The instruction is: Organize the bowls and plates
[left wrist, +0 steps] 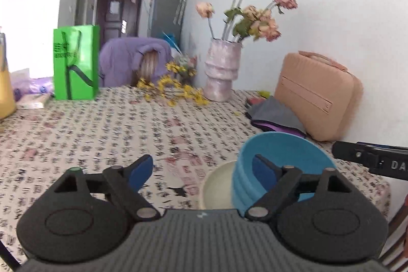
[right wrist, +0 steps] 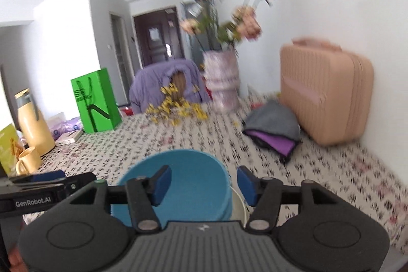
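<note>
- A glossy green paper bag (left wrist: 76, 62) is standing upright at the far left of the table, with a smooth yellow jug (right wrist: 34, 124) and a matching mug (right wrist: 28, 160) sitting nearer on the left in the right wrist view.
- The left gripper (left wrist: 202, 170) is hovering over the patterned tablecloth (left wrist: 102, 134), its blue-padded fingers spread apart and holding nothing.
- A ribbed pink vase (left wrist: 222, 70) of dried roses is standing far centre.
- A round blue bowl (left wrist: 278, 170) with ridged sides is tilting against the rim of a cream bowl (left wrist: 216, 190) at the near edge.
- The right gripper (right wrist: 204, 181) is hanging with fingers apart, one on either side of the blue bowl's right wall.
- A ridged peach case (left wrist: 318, 96) is leaning against the right wall.
</note>
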`<state>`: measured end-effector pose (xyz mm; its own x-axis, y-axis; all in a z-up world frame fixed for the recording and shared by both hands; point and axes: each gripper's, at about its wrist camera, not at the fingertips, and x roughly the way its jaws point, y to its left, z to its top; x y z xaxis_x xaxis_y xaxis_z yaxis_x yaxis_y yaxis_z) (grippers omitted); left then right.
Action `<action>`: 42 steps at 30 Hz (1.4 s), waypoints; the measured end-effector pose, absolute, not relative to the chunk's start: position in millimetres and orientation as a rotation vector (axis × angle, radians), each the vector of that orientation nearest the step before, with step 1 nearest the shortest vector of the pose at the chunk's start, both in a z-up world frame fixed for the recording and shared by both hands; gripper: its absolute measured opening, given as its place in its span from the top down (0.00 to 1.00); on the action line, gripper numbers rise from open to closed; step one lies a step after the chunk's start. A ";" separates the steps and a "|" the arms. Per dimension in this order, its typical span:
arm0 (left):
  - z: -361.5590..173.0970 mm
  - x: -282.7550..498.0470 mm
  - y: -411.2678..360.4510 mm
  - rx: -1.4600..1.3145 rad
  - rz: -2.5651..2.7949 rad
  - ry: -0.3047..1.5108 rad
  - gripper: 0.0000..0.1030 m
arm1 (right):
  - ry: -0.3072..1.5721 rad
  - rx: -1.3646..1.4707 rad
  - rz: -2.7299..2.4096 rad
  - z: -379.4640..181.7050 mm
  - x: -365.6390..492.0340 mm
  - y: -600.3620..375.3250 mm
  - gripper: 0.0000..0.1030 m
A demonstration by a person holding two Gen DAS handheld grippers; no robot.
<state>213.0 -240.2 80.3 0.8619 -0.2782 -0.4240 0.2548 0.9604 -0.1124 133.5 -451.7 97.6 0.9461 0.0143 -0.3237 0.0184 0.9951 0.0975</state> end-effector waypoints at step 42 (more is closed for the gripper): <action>59.3 72.3 -126.3 -0.003 0.016 0.153 0.00 | 0.061 0.019 0.232 55.6 50.6 -326.1 0.17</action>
